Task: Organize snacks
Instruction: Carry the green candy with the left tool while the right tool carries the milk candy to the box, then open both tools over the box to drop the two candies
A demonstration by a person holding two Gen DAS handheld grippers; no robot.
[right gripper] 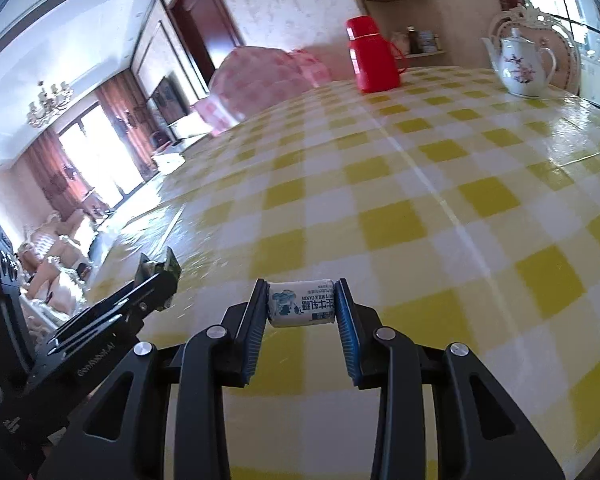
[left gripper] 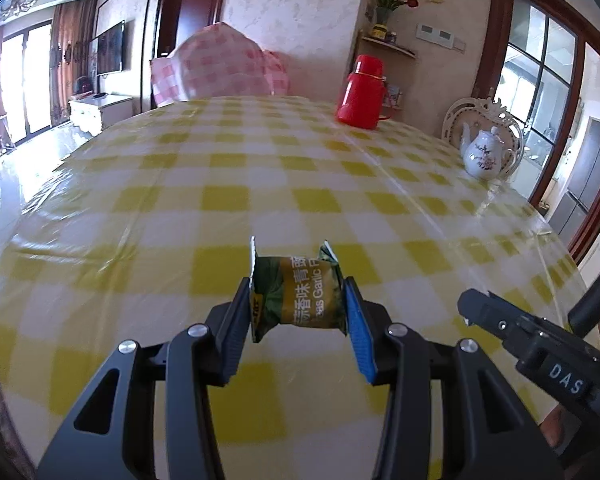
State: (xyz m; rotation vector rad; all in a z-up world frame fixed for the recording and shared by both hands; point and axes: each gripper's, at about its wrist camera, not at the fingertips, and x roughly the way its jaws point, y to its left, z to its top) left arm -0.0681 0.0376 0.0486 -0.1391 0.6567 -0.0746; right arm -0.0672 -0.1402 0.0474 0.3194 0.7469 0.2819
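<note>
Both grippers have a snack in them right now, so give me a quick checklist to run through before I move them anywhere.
1. Left gripper shut on the green snack packet: ok, pinched at both sides.
2. Right gripper shut on the white milk candy: ok, held at both ends.
3. Both snacks lifted off the checked table: cannot tell.
4. Grippers apart from each other: ok, side by side with a gap.
5. Red flask and teapot out of the way: ok, both far back.
6. Place to put the snacks in view: not ok, no box or tray visible.
</note>
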